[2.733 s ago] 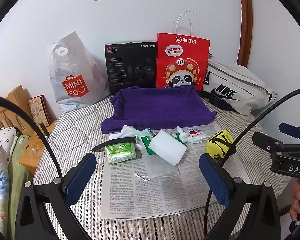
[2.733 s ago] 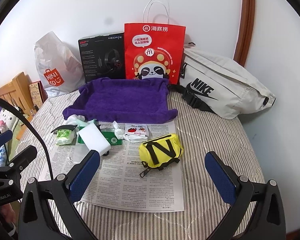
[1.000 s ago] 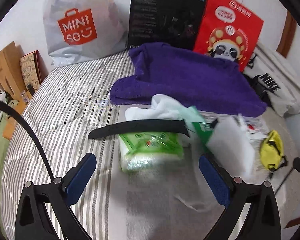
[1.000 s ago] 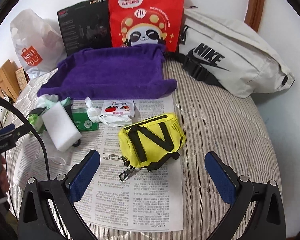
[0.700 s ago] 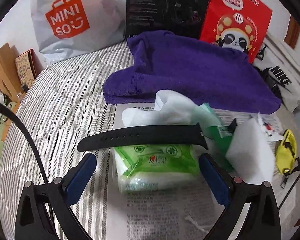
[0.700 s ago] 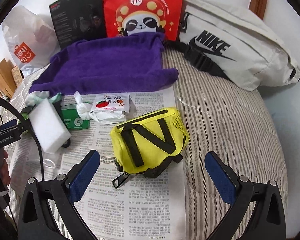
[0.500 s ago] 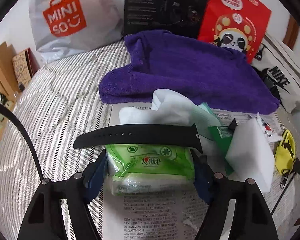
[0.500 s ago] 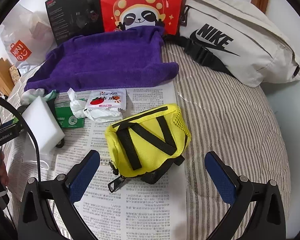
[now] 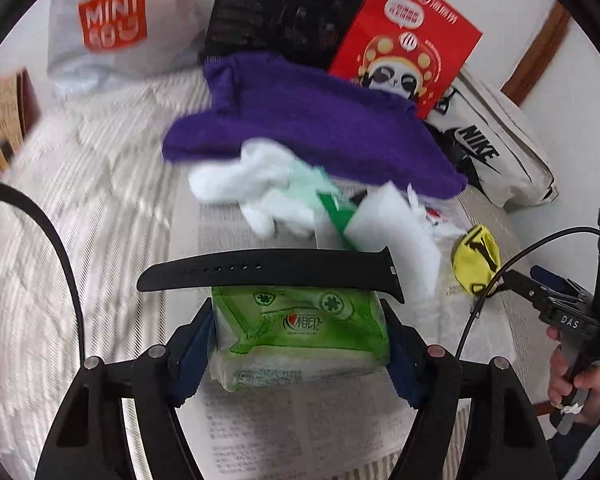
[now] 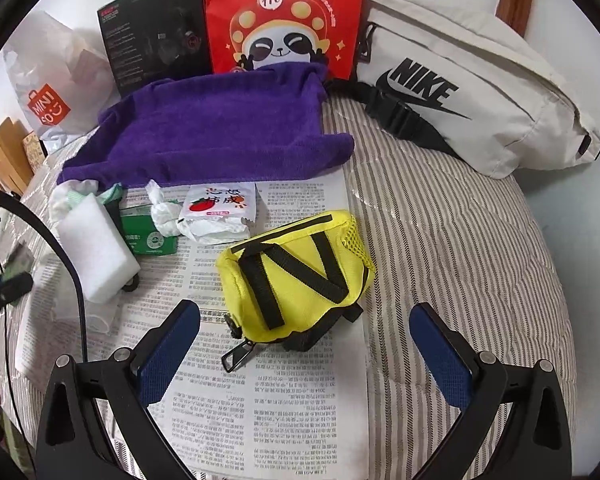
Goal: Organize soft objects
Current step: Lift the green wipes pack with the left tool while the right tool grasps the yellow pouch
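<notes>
Left gripper (image 9: pixel 300 344) is clamping the green tissue pack (image 9: pixel 300 332) between both pads, with a black watch strap (image 9: pixel 268 272) lying across the pack's top edge. Newspaper (image 9: pixel 300 420) is lying underneath. White sponge (image 9: pixel 392 236), white cloth (image 9: pixel 256 180) and purple towel (image 9: pixel 300 124) are sitting beyond.

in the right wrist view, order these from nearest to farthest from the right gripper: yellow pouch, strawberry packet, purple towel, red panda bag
1. Yellow pouch: on the newspaper, just ahead of the open right gripper.
2. Strawberry packet: beyond the pouch, slightly left.
3. Purple towel: spread behind the newspaper.
4. Red panda bag: upright against the wall, behind the towel.
</notes>
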A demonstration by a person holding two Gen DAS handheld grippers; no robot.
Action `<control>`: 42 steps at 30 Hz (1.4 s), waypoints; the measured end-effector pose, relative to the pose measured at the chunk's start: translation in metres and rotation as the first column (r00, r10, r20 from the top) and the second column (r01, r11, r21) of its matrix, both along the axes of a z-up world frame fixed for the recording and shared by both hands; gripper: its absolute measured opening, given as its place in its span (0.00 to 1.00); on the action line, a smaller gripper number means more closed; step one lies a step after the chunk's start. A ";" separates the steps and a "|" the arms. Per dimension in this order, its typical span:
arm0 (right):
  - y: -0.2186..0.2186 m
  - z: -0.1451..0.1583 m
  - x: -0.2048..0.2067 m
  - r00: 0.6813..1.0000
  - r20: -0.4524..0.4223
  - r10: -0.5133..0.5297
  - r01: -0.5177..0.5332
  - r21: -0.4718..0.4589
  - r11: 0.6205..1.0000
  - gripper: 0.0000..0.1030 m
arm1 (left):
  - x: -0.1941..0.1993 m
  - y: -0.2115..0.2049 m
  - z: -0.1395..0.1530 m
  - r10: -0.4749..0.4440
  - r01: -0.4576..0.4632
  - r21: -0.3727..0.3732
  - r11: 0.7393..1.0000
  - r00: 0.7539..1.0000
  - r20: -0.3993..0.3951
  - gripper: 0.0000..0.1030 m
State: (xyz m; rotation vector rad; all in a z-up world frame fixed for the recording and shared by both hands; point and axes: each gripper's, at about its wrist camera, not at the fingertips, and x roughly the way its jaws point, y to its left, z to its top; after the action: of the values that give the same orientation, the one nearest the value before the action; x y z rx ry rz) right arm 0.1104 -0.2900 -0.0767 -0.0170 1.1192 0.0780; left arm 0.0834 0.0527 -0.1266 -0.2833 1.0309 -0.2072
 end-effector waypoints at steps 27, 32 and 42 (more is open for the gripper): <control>0.007 0.019 -0.016 0.998 0.039 0.040 -0.040 -0.015 0.999 1.00 | -0.009 -0.028 -0.023 -0.045 0.042 0.264 0.964 0.999 0.005 0.79; 0.008 0.016 -0.015 0.999 0.031 0.037 -0.036 -0.015 0.999 1.00 | -0.017 -0.018 -0.020 -0.033 0.023 0.230 0.973 0.999 0.040 0.72; -0.016 -0.003 -0.003 0.999 0.039 0.024 -0.024 -0.004 1.000 1.00 | -0.026 -0.013 -0.006 -0.049 0.037 0.213 0.976 0.997 0.052 0.72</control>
State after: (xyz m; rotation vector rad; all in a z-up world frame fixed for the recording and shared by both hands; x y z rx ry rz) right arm 0.1073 -0.3058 -0.0794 -0.0347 1.0803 0.0966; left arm 0.0579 0.0402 -0.1326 -0.0609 0.9942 -0.1418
